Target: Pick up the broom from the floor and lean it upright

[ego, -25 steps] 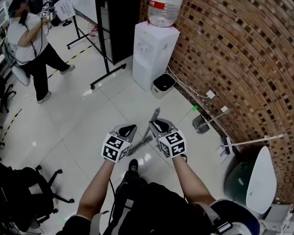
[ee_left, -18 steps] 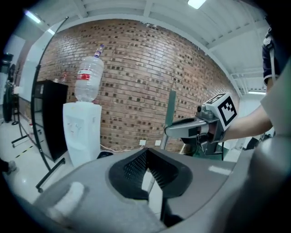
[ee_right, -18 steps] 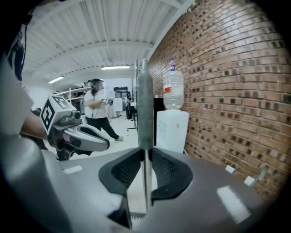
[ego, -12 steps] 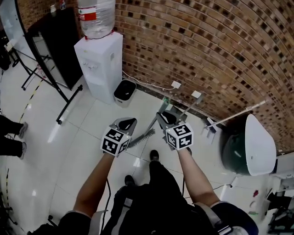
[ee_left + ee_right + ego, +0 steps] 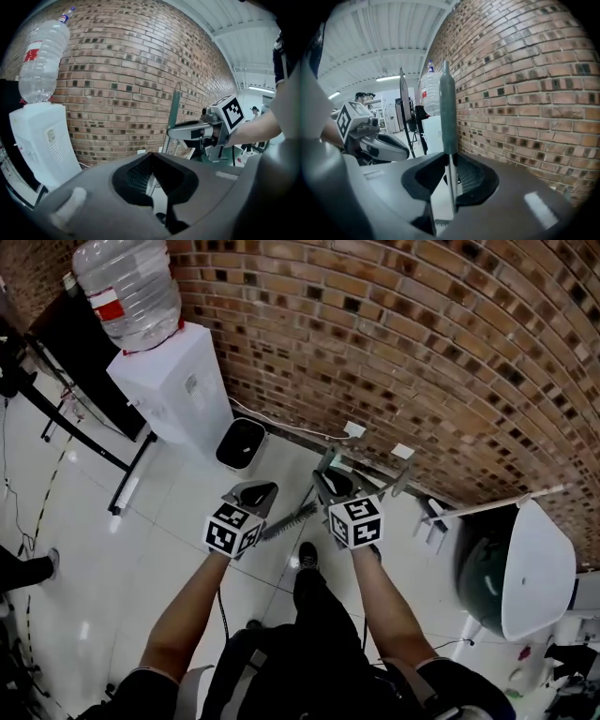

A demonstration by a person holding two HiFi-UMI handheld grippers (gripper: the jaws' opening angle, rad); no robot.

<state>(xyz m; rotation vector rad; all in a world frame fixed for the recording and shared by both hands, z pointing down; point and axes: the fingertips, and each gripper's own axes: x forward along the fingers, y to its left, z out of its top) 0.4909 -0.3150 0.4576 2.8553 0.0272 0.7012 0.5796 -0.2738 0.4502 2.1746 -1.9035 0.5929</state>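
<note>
A boxy white water dispenser [image 5: 183, 390] carrying a clear ribbed bottle [image 5: 131, 292] stands against the rough brick wall [image 5: 422, 343]. The left gripper [image 5: 255, 491] has its ribbed black jaws slightly parted and grasps nothing, just beside the broom [image 5: 289, 518], whose wiry bristle head shows below and between the two grippers. The right gripper [image 5: 331, 484] is clamped on the broom's thin metal shaft, and the smooth green grip [image 5: 448, 108] rises upright above its jaws, near the bricks.

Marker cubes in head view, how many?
2. One marker cube on the left gripper, the other on the right gripper, which grips the broom. None appears hidden.
</note>
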